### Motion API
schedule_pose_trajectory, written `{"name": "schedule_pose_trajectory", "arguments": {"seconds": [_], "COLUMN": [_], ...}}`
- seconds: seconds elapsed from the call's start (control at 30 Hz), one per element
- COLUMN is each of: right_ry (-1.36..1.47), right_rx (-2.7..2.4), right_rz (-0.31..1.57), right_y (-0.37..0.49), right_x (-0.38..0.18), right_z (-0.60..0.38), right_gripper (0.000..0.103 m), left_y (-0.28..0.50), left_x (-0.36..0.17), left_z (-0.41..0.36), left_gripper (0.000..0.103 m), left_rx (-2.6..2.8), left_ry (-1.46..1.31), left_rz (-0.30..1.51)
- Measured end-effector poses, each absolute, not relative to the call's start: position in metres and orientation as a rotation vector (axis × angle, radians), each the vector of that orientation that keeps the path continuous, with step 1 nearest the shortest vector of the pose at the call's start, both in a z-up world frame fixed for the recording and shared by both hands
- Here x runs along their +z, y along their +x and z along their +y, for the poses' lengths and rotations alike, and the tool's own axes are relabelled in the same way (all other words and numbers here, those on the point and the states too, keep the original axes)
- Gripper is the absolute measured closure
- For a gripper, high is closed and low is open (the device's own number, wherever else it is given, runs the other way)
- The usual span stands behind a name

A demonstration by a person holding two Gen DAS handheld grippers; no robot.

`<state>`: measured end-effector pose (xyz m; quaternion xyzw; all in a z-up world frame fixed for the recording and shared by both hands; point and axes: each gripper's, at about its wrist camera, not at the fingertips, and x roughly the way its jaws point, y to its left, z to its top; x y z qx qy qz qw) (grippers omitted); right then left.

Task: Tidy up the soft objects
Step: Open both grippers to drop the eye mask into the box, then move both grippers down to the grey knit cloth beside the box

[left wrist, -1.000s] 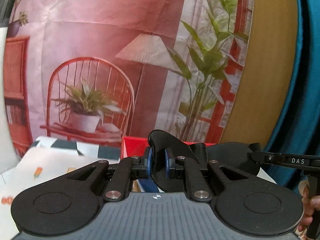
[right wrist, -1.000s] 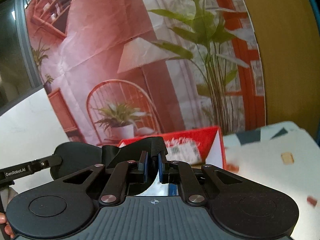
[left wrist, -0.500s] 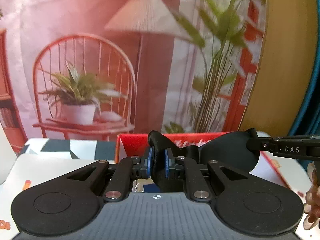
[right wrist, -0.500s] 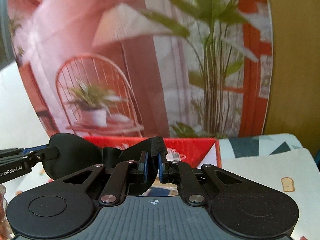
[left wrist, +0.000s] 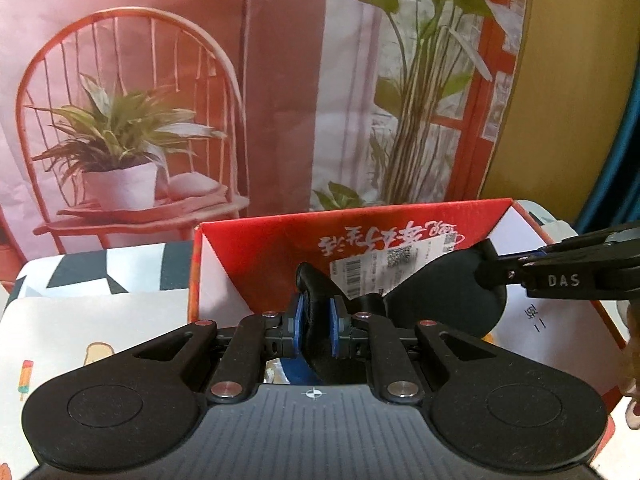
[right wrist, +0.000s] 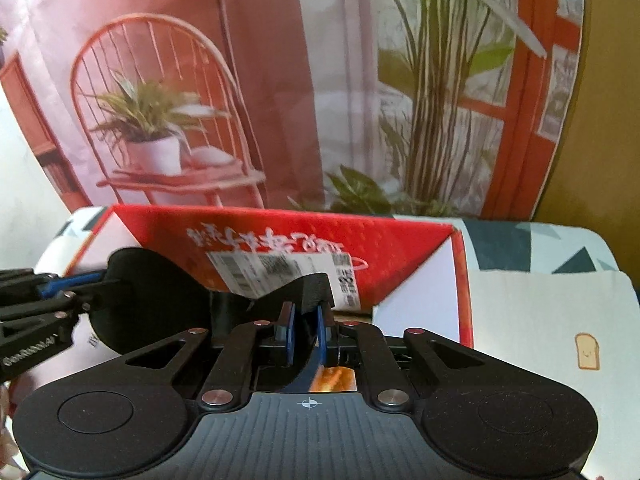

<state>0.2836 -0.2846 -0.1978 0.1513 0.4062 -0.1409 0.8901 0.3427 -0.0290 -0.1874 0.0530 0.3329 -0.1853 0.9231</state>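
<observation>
Two claws clamp black eye mask (left wrist: 444,300) | above red box (left wrist: 256,264) rim

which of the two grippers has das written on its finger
The right gripper: seen from the left wrist camera, its finger carries white DAS lettering. The left gripper shows a different, blurred label. Both pinch the black eye mask.

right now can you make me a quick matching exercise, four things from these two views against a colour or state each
Things:
1. eye mask
2. box
3. left gripper
4. printed toast slice

States:
a. red outside, white inner flaps
b. shut on one end of the mask
c. black, held between both grippers
d. tan, on the white cloth

Pairs: 1-c, 2-a, 3-b, 4-d
</observation>
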Motion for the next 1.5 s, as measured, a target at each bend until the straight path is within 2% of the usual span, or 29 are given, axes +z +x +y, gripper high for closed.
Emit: {"name": "schedule_pose_trajectory", "arguments": {"seconds": [0.07, 0.17, 0.33, 0.4, 0.63, 0.93, 1.2, 1.5], "right_ry": [0.306, 0.311, 0.316, 0.306, 0.321, 0.335, 0.361, 0.349], "right_rx": [-0.301, -0.303, -0.291, -0.276, -0.222, -0.187, -0.197, -0.26], "right_rz": [0.842, 0.823, 0.779, 0.758, 0.664, 0.563, 0.562, 0.659], "right_y": [0.282, 0.275, 0.258, 0.248, 0.2, 0.124, 0.071, 0.033], "right_x": [-0.198, -0.195, -0.182, -0.176, -0.157, -0.154, -0.178, -0.224], "right_z": [-0.284, -0.285, -0.281, -0.276, -0.256, -0.226, -0.207, -0.19], "right_gripper": [0.081, 0.077, 0.062, 0.059, 0.059, 0.059, 0.059, 0.058], "left_y": [0.341, 0.337, 0.322, 0.312, 0.26, 0.186, 0.149, 0.137], "left_x": [-0.185, -0.179, -0.167, -0.162, -0.155, -0.179, -0.221, -0.259], "left_z": [-0.028, -0.026, -0.02, -0.016, 0.003, 0.036, 0.053, 0.065], "left_gripper": [0.082, 0.059, 0.054, 0.053, 0.053, 0.053, 0.053, 0.053], "left_rx": [-0.396, -0.412, -0.428, -0.431, -0.448, -0.422, -0.383, -0.34], "left_ry": [0.109, 0.11, 0.114, 0.109, 0.059, 0.003, -0.037, -0.097], "left_rz": [0.682, 0.672, 0.658, 0.648, 0.642, 0.679, 0.757, 0.845]}}
